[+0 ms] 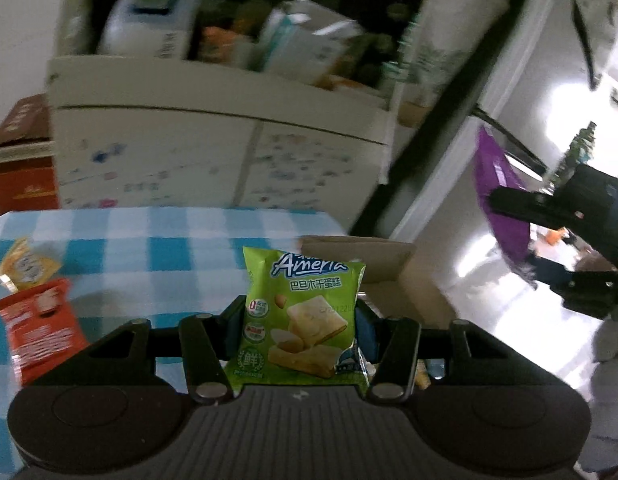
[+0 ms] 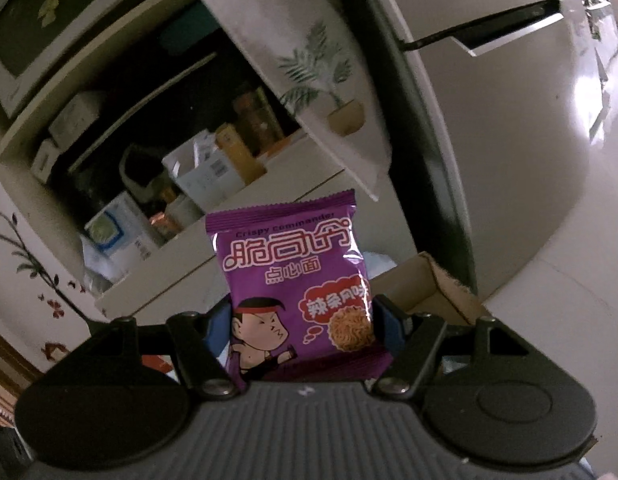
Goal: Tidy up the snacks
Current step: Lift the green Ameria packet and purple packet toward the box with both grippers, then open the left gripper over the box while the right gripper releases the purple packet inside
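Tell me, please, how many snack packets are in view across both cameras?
4: a green packet in the left tongs, a purple packet in the right tongs, and orange and yellow packets on the checked tablecloth. Others may be hidden.

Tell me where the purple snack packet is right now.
The purple snack packet stands upright, clamped in the right gripper, centre of the right wrist view, with the cardboard box behind it to the right.

Left claw (image 1: 299, 320) clamped, tilted down; right claw (image 2: 303, 326) likewise

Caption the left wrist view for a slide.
Left gripper holds a green snack packet above the checkered table.
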The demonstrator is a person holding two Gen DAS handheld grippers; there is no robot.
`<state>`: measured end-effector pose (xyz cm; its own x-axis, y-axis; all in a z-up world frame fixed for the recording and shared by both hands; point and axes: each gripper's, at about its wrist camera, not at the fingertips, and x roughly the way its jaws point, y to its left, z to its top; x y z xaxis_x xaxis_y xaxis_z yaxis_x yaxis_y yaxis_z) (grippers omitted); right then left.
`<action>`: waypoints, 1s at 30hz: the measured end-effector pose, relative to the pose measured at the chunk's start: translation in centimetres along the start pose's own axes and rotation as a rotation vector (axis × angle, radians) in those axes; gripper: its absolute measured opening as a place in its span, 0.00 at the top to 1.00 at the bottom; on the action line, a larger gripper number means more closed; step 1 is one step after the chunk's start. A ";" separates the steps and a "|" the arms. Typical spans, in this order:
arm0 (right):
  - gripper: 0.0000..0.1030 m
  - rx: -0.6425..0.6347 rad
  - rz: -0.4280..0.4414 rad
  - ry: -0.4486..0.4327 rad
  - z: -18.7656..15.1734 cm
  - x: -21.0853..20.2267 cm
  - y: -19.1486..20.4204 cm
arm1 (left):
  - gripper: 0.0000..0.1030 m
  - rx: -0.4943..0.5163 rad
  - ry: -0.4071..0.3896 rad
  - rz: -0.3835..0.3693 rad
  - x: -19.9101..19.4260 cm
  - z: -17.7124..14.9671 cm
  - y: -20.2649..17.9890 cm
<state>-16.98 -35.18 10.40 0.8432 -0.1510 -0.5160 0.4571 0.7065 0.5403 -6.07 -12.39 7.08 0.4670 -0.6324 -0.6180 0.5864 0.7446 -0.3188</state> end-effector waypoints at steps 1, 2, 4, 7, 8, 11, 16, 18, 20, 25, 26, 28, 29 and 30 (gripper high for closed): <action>0.30 0.008 0.000 -0.004 0.2 -0.2 -0.3 | 0.42 0.007 0.002 -0.011 0.2 0.0 -0.6; 0.30 0.015 0.002 -0.009 0.3 -0.3 -0.7 | 0.42 0.017 0.007 -0.026 0.4 -0.1 -1.4; 0.30 0.032 0.005 -0.015 0.7 -0.6 -1.4 | 0.42 0.037 0.019 -0.052 0.8 -0.3 -2.9; 0.30 0.075 -0.009 -0.018 1.1 -0.7 -2.5 | 0.42 0.064 0.035 -0.072 1.7 -0.7 -4.5; 0.30 0.085 -0.017 -0.018 1.1 -0.8 -2.8 | 0.42 0.069 0.044 -0.081 2.1 -0.9 -5.1; 0.30 0.108 -0.033 -0.007 1.1 -0.5 -3.4 | 0.42 0.081 0.068 -0.098 3.0 -1.4 -6.2; 0.30 0.127 -0.042 0.004 1.0 -0.3 -3.8 | 0.42 0.113 0.093 -0.116 3.8 -1.9 -7.5; 0.29 0.133 -0.049 0.006 1.0 -0.2 -4.0 | 0.41 0.124 0.099 -0.122 4.0 -2.0 -7.7; 0.28 0.139 -0.057 0.012 1.0 -0.1 -4.1 | 0.33 0.133 0.096 -0.115 4.1 -2.0 -7.9; 0.16 0.176 -0.072 0.005 1.1 0.0 -4.5 | 0.10 0.123 0.068 -0.104 3.6 -1.7 -7.7; 0.16 0.185 -0.068 0.004 1.2 -0.1 -4.6 | 0.09 0.122 0.065 -0.097 3.5 -1.6 -7.7; 0.16 0.189 -0.062 0.005 1.2 0.0 -4.5 | 0.09 0.127 0.065 -0.088 3.4 -1.3 -7.6; 0.16 0.188 -0.062 0.006 1.2 0.0 -4.5 | 0.08 0.128 0.068 -0.080 3.3 -1.3 -7.5; 0.16 0.185 -0.064 0.007 1.2 0.1 -4.4 | 0.07 0.129 0.071 -0.072 3.2 -1.2 -7.4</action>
<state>-18.60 -39.14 8.75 0.8091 -0.1862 -0.5574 0.5544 0.5565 0.6188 -9.67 -19.67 6.57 0.3749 -0.6634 -0.6476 0.6991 0.6611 -0.2724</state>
